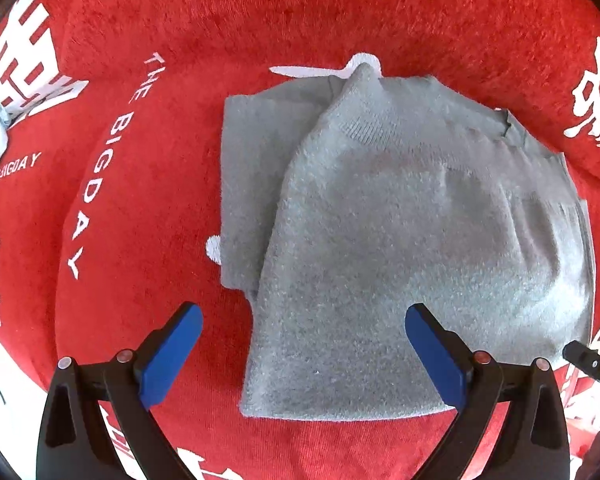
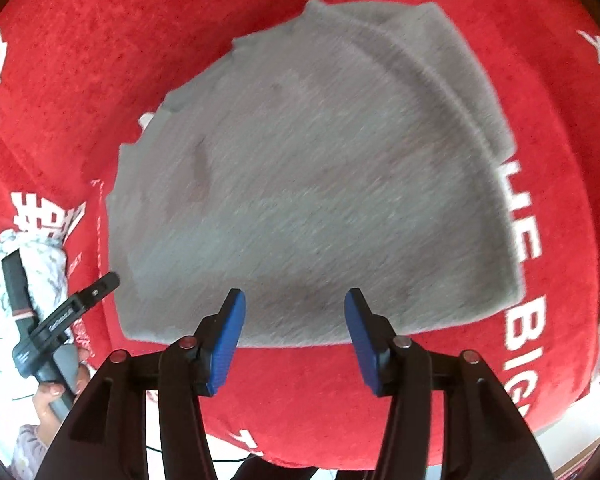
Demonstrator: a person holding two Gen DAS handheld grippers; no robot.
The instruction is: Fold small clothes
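A small grey knit garment (image 1: 412, 236) lies folded flat on the red cloth, one layer over another. My left gripper (image 1: 304, 344) is open and empty, its blue pads just above the garment's near edge. In the right wrist view the same grey garment (image 2: 312, 188) fills the middle. My right gripper (image 2: 296, 336) is open and empty, hovering over the garment's near edge. The tip of the right gripper shows at the right edge of the left wrist view (image 1: 588, 360). The left gripper shows at the left of the right wrist view (image 2: 72, 312).
A red plush cloth (image 1: 148, 208) with white lettering covers the surface. A pale patterned cloth (image 2: 44, 264) lies at the far left of the right wrist view. The cloth's front edge (image 2: 380, 452) drops off near me.
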